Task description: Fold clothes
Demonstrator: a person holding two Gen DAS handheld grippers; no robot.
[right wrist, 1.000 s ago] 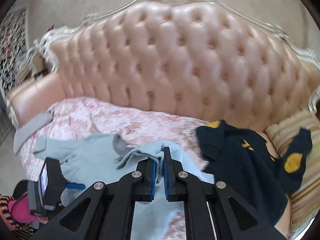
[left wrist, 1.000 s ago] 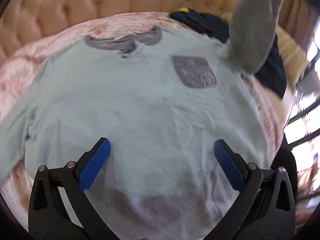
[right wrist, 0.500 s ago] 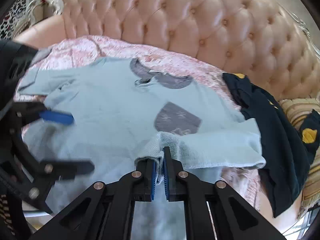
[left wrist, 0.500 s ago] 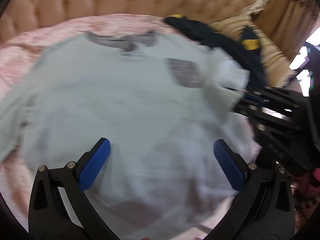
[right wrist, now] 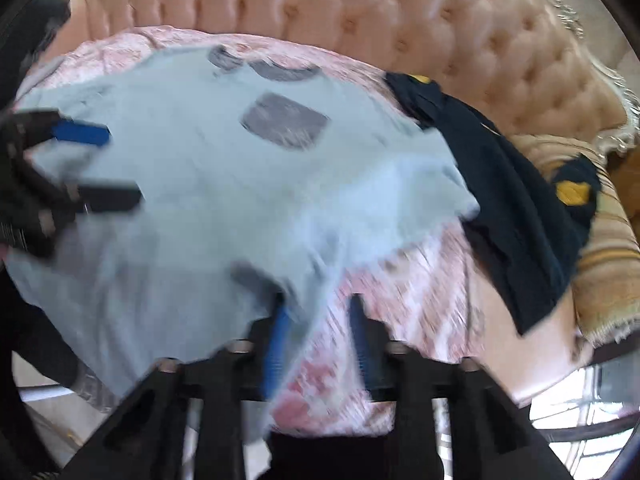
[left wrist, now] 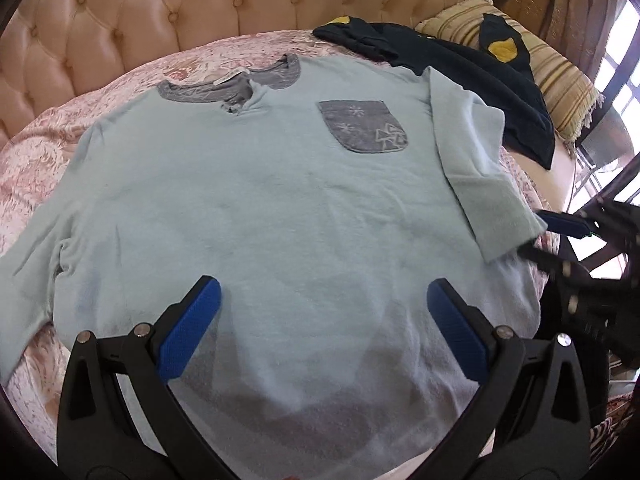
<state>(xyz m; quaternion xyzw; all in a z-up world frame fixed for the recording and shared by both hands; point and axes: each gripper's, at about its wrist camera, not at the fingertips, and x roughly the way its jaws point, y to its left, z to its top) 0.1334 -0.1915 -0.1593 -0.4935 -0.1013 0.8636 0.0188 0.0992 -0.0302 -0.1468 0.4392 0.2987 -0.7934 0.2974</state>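
Left gripper [left wrist: 323,320]: hovers low over the shirt's lower front, pointing toward the collar, its blue pads spread wide with nothing between them.
Right gripper [right wrist: 320,340]: at the shirt's right edge, pointing across the seat; its pads stand parted and released. The left pad touches or overlaps the shirt's edge, though motion blur makes contact uncertain. In the left wrist view it shows beside the folded sleeve's cuff.
Light blue shirt [left wrist: 260,200]: one, spread face up on the pink patterned cover [left wrist: 36,160], collar toward the backrest.
Sleeves: two; the right sleeve [left wrist: 476,168] is folded in along the side of the shirt, the left sleeve [left wrist: 24,264] lies stretched outward.
Chest pocket [left wrist: 362,126]: one, grey, with pale printed figures.
Dark navy garment [left wrist: 476,68]: one, with yellow patches, crumpled just beyond the shirt's right shoulder.
Striped cushion [left wrist: 560,80]: one, under the navy garment.
Tufted sofa back [left wrist: 180,8]: peach, behind everything.
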